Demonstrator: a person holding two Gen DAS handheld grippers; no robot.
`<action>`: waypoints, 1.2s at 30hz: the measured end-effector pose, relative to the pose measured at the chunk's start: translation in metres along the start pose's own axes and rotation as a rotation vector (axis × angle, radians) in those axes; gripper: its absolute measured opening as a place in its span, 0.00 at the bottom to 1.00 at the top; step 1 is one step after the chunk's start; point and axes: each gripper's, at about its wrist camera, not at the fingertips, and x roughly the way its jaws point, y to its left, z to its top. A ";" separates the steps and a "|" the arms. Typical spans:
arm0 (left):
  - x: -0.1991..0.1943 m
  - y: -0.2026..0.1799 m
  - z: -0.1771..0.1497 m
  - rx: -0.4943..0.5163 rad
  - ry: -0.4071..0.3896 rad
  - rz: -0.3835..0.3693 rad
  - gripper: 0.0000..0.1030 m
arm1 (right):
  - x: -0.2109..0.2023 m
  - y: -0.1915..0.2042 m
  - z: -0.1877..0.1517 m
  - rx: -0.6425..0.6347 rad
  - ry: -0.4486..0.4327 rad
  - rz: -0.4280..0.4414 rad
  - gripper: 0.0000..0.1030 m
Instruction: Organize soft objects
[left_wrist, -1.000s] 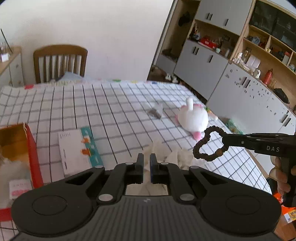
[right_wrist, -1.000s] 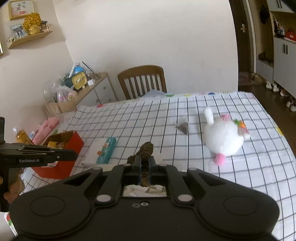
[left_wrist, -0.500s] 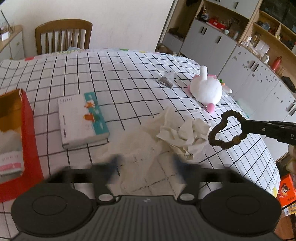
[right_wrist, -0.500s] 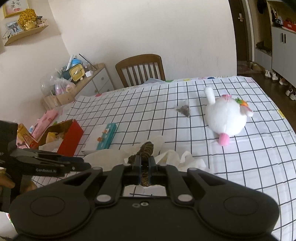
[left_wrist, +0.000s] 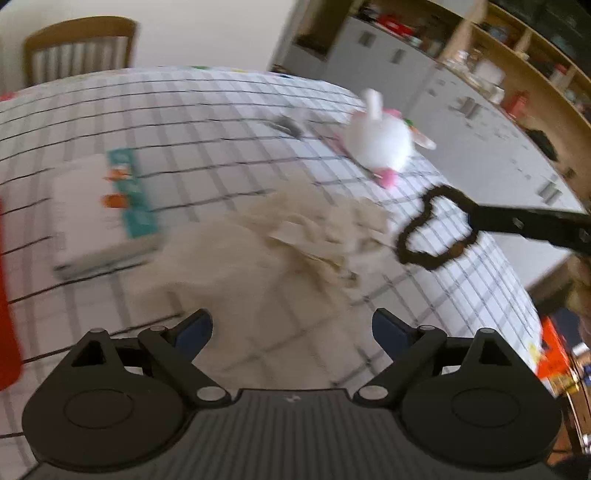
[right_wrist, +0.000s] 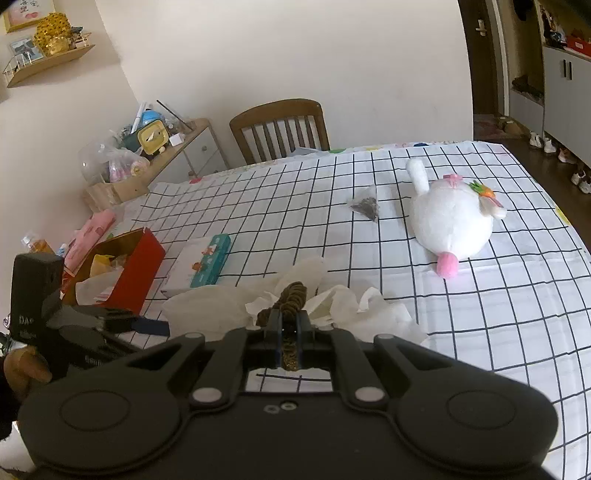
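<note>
- Left gripper (left_wrist: 291, 325): jaws spread wide, having just been opening, nothing pressed between the blue-padded fingers (left_wrist: 192, 330); poised over the near edge of the cream cloth (left_wrist: 258, 251). Left-wrist view heavily smeared with motion blur.
- Right gripper (right_wrist: 289, 325): jaws pinched tight on a dark brown beaded loop (right_wrist: 291, 299), seen from the left-wrist view as a closed ring (left_wrist: 432, 229) hanging off the fingertips above the cloth's right side.
- Cream cloth: crumpled in a loose heap (right_wrist: 295, 306) on the checked tablecloth (right_wrist: 480, 314), near the front edge of the table, directly below both grippers.
- White plush toy (right_wrist: 452, 219): lying on its side on the tablecloth, well apart from the cloth, towards the far right; pink tail end facing the camera, orange and green trim on top.
- Small dark sachet (right_wrist: 365, 205): flat on the tablecloth just left of the plush, apart from it.
- White and teal box (right_wrist: 201, 266): lying flat to the left of the cloth, close to it; contact not clear.
- Red box (right_wrist: 125, 266): open, at the left table edge beside the white and teal box, with paper and packets inside.
- Wooden chair (right_wrist: 280, 129): pushed in at the far side of the table.
- Part of a hand (right_wrist: 26, 369) visible at the left edge, gripping the left gripper's handle.
</note>
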 end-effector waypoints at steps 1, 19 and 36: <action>0.004 -0.006 -0.001 0.024 0.007 0.001 0.91 | 0.000 -0.001 -0.001 0.001 0.001 -0.001 0.06; 0.050 -0.040 -0.004 0.161 0.014 0.307 0.92 | 0.002 -0.016 -0.006 0.010 0.019 -0.006 0.07; 0.037 -0.023 0.008 0.063 -0.043 0.366 0.14 | 0.005 -0.014 -0.004 -0.002 0.018 0.008 0.07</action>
